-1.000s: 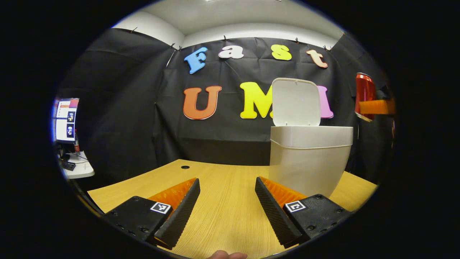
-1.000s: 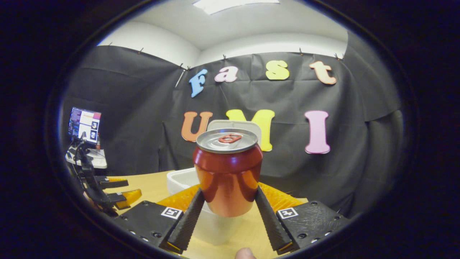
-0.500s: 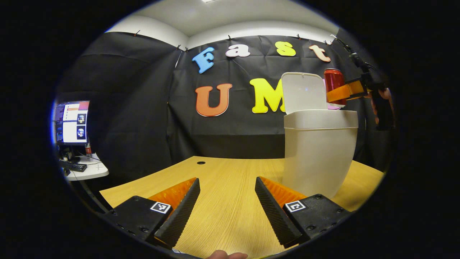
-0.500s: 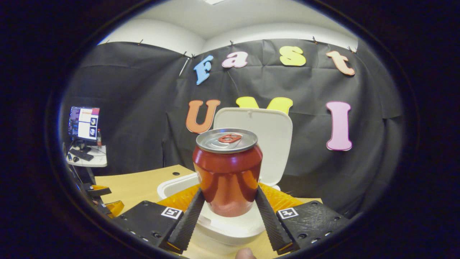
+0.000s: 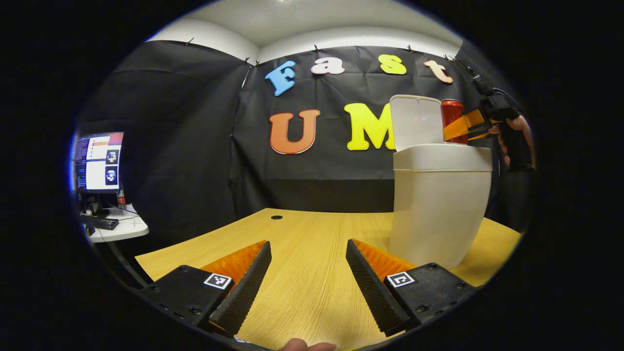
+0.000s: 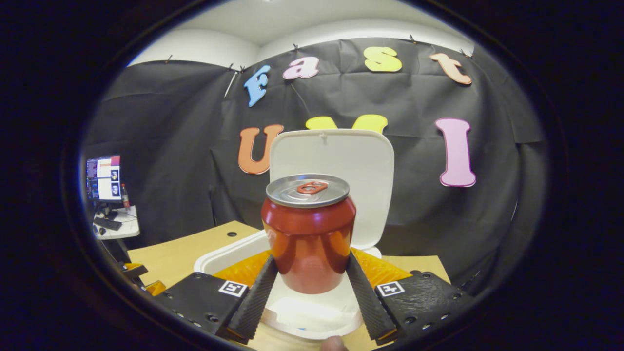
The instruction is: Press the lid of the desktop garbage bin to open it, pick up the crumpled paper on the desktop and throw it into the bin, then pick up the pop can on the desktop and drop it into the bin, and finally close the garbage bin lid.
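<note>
A: How is the pop can point(image 6: 308, 231) held?

B: In the right gripper view it is clamped upright between both fingers of the right tool point(image 6: 309, 287), one finger pressed on each side of its lower body. The silver top with the pull tab is turned upward.

A: Where is the can placed relative to the garbage bin point(image 6: 229, 251)?

B: It is held above the bin's open mouth, with the white rim seen below and behind it. The lid point(image 6: 336, 170) is raised upright behind the can. Something pale is seen inside the bin under the can; what it is cannot be told.

A: Is this confirmed from the other side?

B: Yes. In the left gripper view the can point(image 5: 452, 119) is seen just above the bin's point(image 5: 441, 209) rim, in front of the raised lid point(image 5: 414, 122), gripped by the right tool point(image 5: 460, 127), which is carried by a hand point(image 5: 512, 141) to the right of the bin.

A: And the left tool point(image 5: 307, 282)?

B: Its fingers are spread apart with nothing between them. It is held low over the wooden tabletop point(image 5: 302, 243), to the left of the bin and nearer the camera than it.

A: What else is noted?

B: A monitor point(image 5: 96, 162) on a small white side table point(image 5: 117, 230) is seen far to the left of the bin.
</note>
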Available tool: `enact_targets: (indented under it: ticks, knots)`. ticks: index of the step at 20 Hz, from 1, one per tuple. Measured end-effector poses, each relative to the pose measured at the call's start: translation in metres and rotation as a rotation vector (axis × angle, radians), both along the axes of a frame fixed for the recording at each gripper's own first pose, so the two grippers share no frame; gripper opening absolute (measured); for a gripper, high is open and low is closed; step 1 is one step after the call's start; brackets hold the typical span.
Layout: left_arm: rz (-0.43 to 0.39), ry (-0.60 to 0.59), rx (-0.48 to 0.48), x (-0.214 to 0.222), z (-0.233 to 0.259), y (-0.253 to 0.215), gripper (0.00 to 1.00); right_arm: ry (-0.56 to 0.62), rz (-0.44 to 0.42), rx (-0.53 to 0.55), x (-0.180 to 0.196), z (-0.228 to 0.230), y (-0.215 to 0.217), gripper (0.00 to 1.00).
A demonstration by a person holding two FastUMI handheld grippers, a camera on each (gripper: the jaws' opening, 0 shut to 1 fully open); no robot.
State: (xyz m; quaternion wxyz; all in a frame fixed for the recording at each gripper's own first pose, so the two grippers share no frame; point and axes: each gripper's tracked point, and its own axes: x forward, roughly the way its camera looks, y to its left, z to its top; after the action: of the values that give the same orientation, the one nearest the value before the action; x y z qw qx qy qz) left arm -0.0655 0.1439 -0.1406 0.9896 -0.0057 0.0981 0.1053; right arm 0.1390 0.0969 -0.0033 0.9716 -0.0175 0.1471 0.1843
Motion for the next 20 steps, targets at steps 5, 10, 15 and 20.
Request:
enact_targets:
  ticks: [5,10,15,20]
  knots:
    - [0.006,0.005,-0.003,0.000,-0.004,0.004,0.99,0.004,-0.008,0.002,0.000,-0.001,0.001,0.82]
    - [0.002,0.004,-0.008,0.001,-0.003,0.003,0.99,-0.036,-0.013,0.005,-0.004,0.011,0.002,0.82]
    - [-0.010,0.000,-0.012,0.001,-0.002,-0.003,0.99,-0.066,-0.018,0.029,-0.014,0.023,0.005,0.84]
    - [-0.026,-0.006,-0.006,0.001,-0.001,-0.009,0.99,-0.078,-0.035,0.035,-0.022,0.028,0.004,0.84]
